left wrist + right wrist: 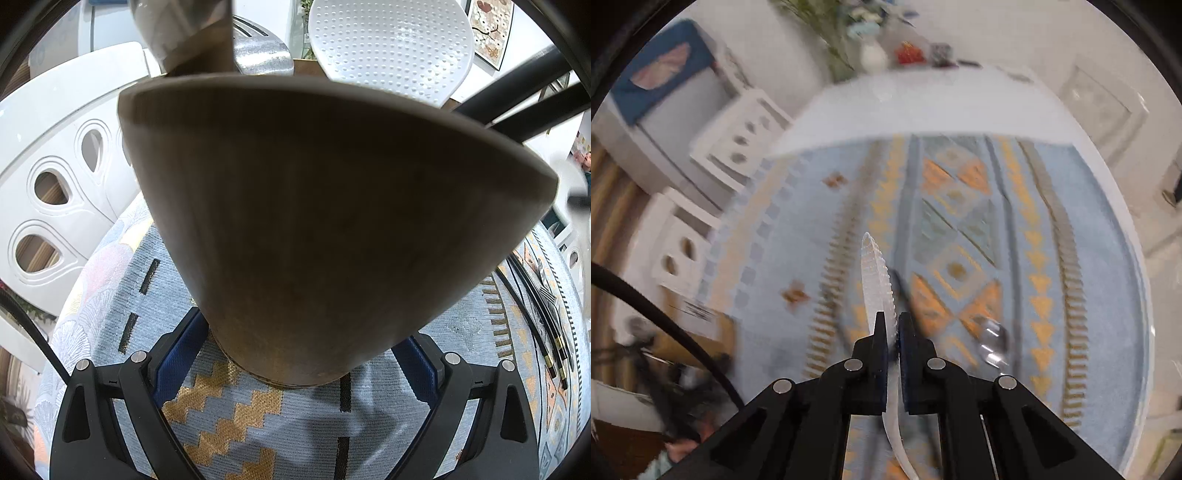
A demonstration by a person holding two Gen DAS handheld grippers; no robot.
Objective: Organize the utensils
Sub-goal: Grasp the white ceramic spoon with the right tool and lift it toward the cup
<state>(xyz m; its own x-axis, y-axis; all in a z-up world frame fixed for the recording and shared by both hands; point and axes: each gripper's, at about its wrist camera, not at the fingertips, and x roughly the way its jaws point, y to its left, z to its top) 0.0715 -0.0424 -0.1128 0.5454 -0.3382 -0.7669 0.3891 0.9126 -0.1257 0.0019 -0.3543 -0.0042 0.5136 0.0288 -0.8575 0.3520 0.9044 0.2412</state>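
Note:
A wide wooden holder fills the left wrist view. My left gripper is closed around its narrow base, a blue pad touching on each side. Two black handles stick out past its rim at the upper right, and a pale, blurred utensil rises at its back. In the right wrist view my right gripper is shut on a clear plastic serrated knife, lifted off the table with its blade pointing forward. A metal spoon lies on the patterned blue cloth beside a dark, blurred handle.
Black chopsticks with gold bands lie on the cloth at the right. White chairs with oval cut-outs stand to the left, and a white perforated seat behind. A vase with flowers stands at the table's far edge.

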